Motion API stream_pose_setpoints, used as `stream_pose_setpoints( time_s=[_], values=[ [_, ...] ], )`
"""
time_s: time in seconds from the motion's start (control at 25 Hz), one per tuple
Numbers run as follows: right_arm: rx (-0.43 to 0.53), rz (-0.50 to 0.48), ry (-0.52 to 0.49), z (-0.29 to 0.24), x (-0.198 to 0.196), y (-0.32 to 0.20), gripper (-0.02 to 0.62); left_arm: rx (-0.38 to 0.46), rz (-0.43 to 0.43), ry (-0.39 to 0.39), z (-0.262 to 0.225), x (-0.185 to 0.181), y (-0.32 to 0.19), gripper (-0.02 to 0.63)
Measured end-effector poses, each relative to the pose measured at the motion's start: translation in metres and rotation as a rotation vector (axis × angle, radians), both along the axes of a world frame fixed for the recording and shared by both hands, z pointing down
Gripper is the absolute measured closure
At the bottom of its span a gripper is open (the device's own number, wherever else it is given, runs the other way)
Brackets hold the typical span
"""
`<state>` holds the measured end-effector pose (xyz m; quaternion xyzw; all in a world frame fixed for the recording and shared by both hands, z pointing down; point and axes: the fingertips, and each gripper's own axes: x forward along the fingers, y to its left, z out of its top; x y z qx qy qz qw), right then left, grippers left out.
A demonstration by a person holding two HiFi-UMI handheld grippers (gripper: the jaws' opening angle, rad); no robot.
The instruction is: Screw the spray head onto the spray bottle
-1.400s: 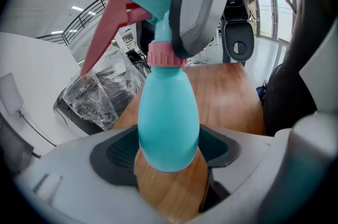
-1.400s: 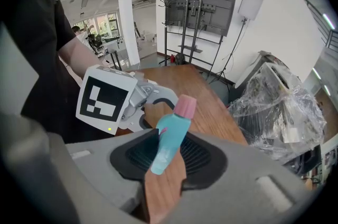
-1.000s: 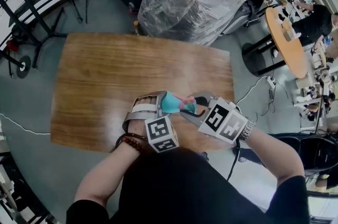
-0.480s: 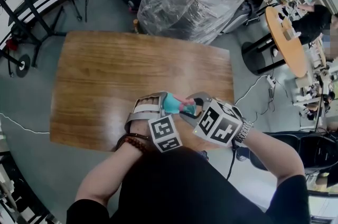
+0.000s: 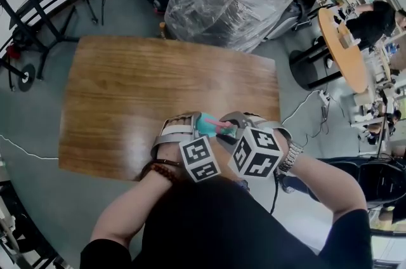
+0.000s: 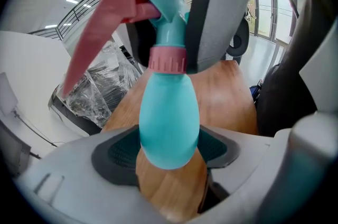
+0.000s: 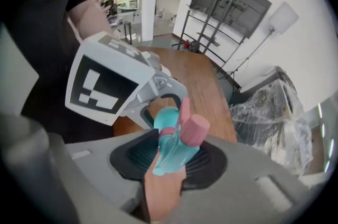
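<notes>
The spray bottle [image 6: 169,122] — teal, pear-shaped — is held over the near edge of the wooden table [image 5: 127,96]. We have the left gripper [image 6: 167,151] spread wide, both pads pressing on the bottle's belly. The spray head [image 7: 174,146] stands on the neck, its pink collar [image 6: 167,59] meeting the bottle. We judge the screwing to be under way, though how far the thread has taken is probably not readable from here. The right gripper [image 7: 171,160] is about half closed, clamped on the head. Next we would need a twist of the head against a steady bottle — then a regrip if the collar is loose.
</notes>
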<state>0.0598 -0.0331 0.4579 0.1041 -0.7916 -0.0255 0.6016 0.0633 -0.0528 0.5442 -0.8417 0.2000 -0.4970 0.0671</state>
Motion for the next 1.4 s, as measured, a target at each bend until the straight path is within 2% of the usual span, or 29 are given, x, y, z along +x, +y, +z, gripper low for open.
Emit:
stream_pose_setpoints(
  time_s=[0.12, 0.32, 0.4, 0.48, 0.68, 0.84, 0.92, 1.0, 1.08, 1.16, 1.28, 1.32, 1.4],
  values=[
    [-0.16, 0.301, -0.136, 0.0, 0.002, -0.008, 0.476, 0.026, -0.009, -0.019, 0.001, -0.003, -0.002, 0.244],
    [-0.504, 0.938, -0.446, 0.006, 0.014, -0.021, 0.474, 0.04, -0.021, -0.021, 0.004, -0.005, -0.004, 0.244],
    [-0.58, 1.079, -0.526, 0.008, 0.017, -0.023, 0.472, 0.037, -0.02, -0.015, 0.006, -0.003, -0.004, 0.244],
    [-0.579, 1.105, -0.55, 0.01, 0.017, -0.022, 0.471, 0.025, -0.017, 0.0, 0.008, -0.001, -0.002, 0.244],
    [-0.519, 1.018, -0.548, 0.001, 0.022, -0.021, 0.337, -0.038, -0.038, 0.073, 0.011, 0.002, 0.0, 0.242],
    [-0.422, 0.833, -0.49, -0.019, 0.037, -0.012, 0.31, -0.079, -0.05, 0.134, 0.012, 0.002, 0.0, 0.242],
    [-0.336, 0.703, -0.448, -0.03, 0.044, -0.009, 0.31, -0.088, -0.05, 0.162, 0.011, 0.002, -0.001, 0.242],
    [-0.194, 0.53, -0.383, -0.041, 0.047, -0.011, 0.31, -0.09, -0.045, 0.181, 0.01, 0.001, -0.002, 0.242],
    [-0.011, 0.302, -0.286, -0.054, 0.043, -0.014, 0.311, -0.097, -0.031, 0.199, 0.007, 0.002, -0.001, 0.242],
    [0.124, 0.078, -0.203, -0.058, 0.032, -0.013, 0.319, -0.101, -0.006, 0.217, 0.003, 0.005, 0.001, 0.242],
    [0.173, -0.149, -0.141, -0.043, 0.016, -0.002, 0.377, -0.096, 0.038, 0.233, -0.005, 0.012, 0.006, 0.241],
    [0.173, -0.2, -0.121, -0.037, 0.014, 0.002, 0.404, -0.092, 0.051, 0.235, -0.006, 0.014, 0.008, 0.241],
    [0.164, -0.269, -0.084, -0.026, 0.014, 0.009, 0.418, -0.086, 0.071, 0.234, -0.008, 0.017, 0.011, 0.241]
  ],
)
